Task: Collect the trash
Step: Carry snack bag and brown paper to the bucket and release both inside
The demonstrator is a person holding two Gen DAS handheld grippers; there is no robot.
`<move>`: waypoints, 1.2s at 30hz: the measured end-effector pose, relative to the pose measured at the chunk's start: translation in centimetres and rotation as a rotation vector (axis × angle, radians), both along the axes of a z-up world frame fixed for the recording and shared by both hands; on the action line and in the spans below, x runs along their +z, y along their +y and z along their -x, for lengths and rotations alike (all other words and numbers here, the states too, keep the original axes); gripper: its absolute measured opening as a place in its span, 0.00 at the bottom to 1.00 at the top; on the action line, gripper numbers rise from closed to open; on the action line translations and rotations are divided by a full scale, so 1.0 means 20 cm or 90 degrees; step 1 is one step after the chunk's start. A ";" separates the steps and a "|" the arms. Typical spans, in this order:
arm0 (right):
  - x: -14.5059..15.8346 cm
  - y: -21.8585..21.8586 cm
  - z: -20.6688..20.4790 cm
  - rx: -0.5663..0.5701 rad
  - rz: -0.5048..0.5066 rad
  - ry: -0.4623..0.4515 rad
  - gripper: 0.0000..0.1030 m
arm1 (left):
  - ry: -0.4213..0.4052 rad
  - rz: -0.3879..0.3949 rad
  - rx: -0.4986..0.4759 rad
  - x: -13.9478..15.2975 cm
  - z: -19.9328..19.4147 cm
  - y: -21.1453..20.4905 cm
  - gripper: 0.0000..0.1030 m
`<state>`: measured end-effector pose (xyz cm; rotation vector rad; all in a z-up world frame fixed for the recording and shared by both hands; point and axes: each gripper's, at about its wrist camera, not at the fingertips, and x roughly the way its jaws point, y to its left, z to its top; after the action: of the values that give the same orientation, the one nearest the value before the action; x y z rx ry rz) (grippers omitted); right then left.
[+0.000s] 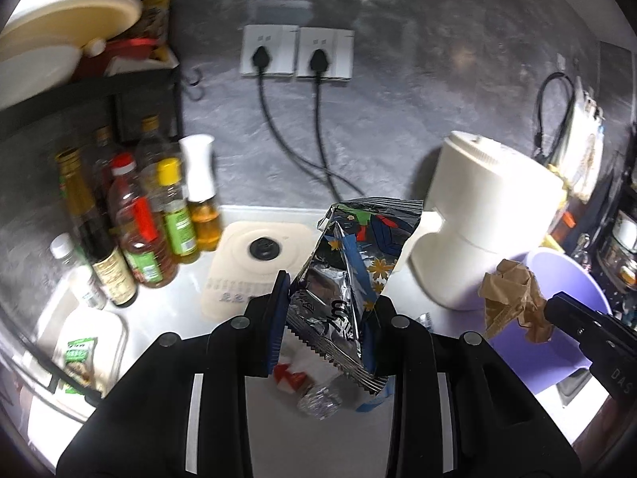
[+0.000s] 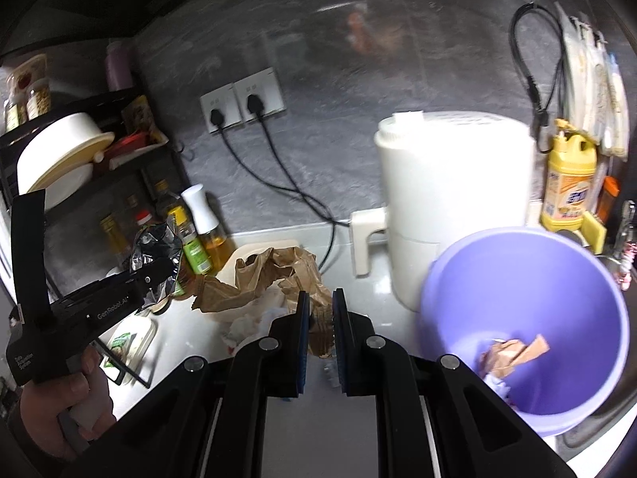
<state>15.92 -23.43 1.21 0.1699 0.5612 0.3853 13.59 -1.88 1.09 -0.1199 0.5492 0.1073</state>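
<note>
My left gripper (image 1: 330, 298) is shut on a crinkled foil snack bag (image 1: 350, 247), held upright above the white counter. The same gripper (image 2: 167, 269) and bag (image 2: 155, 245) show at the left of the right wrist view, with a person's hand (image 2: 71, 398) on the handle. My right gripper (image 2: 320, 298) is shut on crumpled brown paper (image 2: 274, 275), which hangs in front of its fingers. From the left wrist, that gripper (image 1: 553, 306) and paper (image 1: 513, 298) appear beside a purple bucket (image 1: 573, 275). The bucket (image 2: 537, 279) holds brown paper scraps (image 2: 513, 354).
A red-white wrapper (image 1: 288, 376), clear crumpled plastic (image 1: 318, 398) and white tissue (image 2: 247, 322) lie on the counter. Several sauce bottles (image 1: 139, 231) stand left under a shelf. A white appliance (image 2: 454, 199) stands behind the bucket, with plugged cords (image 1: 294, 151) on the wall.
</note>
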 end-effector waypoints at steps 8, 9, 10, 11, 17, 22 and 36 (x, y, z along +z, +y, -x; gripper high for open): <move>0.10 -0.15 0.06 -0.070 0.015 -0.038 0.12 | -0.026 0.010 -0.077 0.07 -0.07 -0.17 0.30; 0.11 -0.17 0.06 -0.082 0.018 -0.042 0.12 | -0.028 0.010 -0.086 0.07 -0.08 -0.19 0.30; 0.11 -0.19 0.07 -0.089 0.018 -0.044 0.12 | -0.031 0.011 -0.098 0.08 -0.09 -0.22 0.30; 0.11 -0.21 0.08 -0.100 0.019 -0.044 0.12 | -0.032 0.011 -0.108 0.09 -0.10 -0.24 0.30; 0.12 -0.33 0.11 -0.155 0.024 -0.040 0.12 | -0.029 0.014 -0.164 0.09 -0.15 -0.37 0.30; 0.12 -0.43 0.13 -0.202 0.026 -0.033 0.12 | -0.027 0.016 -0.207 0.08 -0.18 -0.48 0.30; 0.08 -0.58 0.24 -0.301 0.038 0.000 0.46 | -0.015 0.033 -0.294 0.05 -0.22 -0.71 0.30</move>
<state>11.12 -35.07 2.72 0.2378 0.5133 -0.0915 18.06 -16.03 2.17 -0.0427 0.5445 -0.3577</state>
